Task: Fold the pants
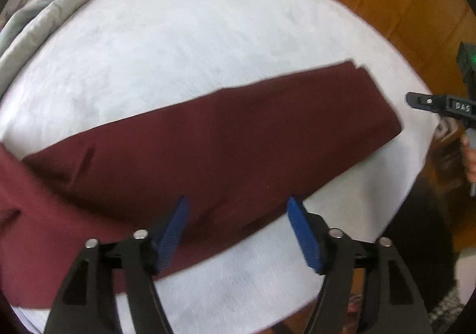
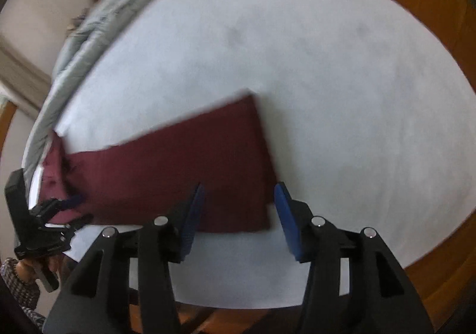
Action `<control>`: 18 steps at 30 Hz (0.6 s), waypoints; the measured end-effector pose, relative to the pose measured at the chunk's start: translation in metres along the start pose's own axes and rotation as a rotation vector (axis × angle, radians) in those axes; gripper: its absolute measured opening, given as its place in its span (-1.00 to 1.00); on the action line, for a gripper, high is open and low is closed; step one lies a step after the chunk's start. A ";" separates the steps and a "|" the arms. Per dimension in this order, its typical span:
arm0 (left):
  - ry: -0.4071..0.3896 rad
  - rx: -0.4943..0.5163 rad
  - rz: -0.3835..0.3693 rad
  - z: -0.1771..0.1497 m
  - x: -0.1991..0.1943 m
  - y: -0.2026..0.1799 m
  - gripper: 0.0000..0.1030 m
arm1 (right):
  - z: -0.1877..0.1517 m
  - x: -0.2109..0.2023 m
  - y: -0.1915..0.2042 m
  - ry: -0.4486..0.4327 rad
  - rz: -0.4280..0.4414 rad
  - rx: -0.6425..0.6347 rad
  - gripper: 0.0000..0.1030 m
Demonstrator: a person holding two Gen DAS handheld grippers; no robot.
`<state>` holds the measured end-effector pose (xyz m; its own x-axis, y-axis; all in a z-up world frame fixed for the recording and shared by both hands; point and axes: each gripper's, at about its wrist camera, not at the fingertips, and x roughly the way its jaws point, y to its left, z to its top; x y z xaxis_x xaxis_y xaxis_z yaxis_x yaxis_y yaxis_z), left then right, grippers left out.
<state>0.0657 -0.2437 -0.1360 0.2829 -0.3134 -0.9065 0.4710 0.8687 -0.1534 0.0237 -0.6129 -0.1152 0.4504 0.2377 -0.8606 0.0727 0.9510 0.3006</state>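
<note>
Both the left tongs (image 1: 238, 215) and right tongs (image 2: 239, 203) gape empty above the maroon pants (image 1: 208, 149), which lie folded lengthwise from nine to three o'clock on the white bed (image 1: 208, 36), seemingly released for regripping.

Maroon pants (image 1: 208, 149) lie folded lengthwise (flat, on white).
</note>
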 end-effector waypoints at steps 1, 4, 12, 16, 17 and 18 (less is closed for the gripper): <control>-0.021 -0.037 -0.009 -0.003 -0.011 0.008 0.50 | 0.002 0.001 0.017 0.000 0.048 -0.024 -0.03; -0.058 -0.151 0.011 -0.018 -0.037 0.041 0.54 | 0.003 0.023 0.079 0.055 0.205 -0.098 -0.03; -0.081 -0.435 0.125 -0.048 -0.077 0.156 0.54 | -0.019 0.111 0.241 0.248 0.444 -0.361 0.45; -0.114 -0.511 0.141 -0.062 -0.089 0.190 0.54 | -0.033 0.138 0.293 0.313 0.441 -0.523 0.50; -0.120 -0.522 0.143 -0.065 -0.092 0.196 0.54 | -0.035 0.142 0.298 0.321 0.426 -0.542 0.50; -0.126 -0.538 0.143 -0.068 -0.093 0.201 0.54 | -0.036 0.153 0.307 0.337 0.395 -0.568 0.42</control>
<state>0.0775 -0.0141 -0.1092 0.4254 -0.1934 -0.8841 -0.0621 0.9684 -0.2417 0.0827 -0.2771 -0.1696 0.0461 0.5416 -0.8393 -0.5462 0.7172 0.4328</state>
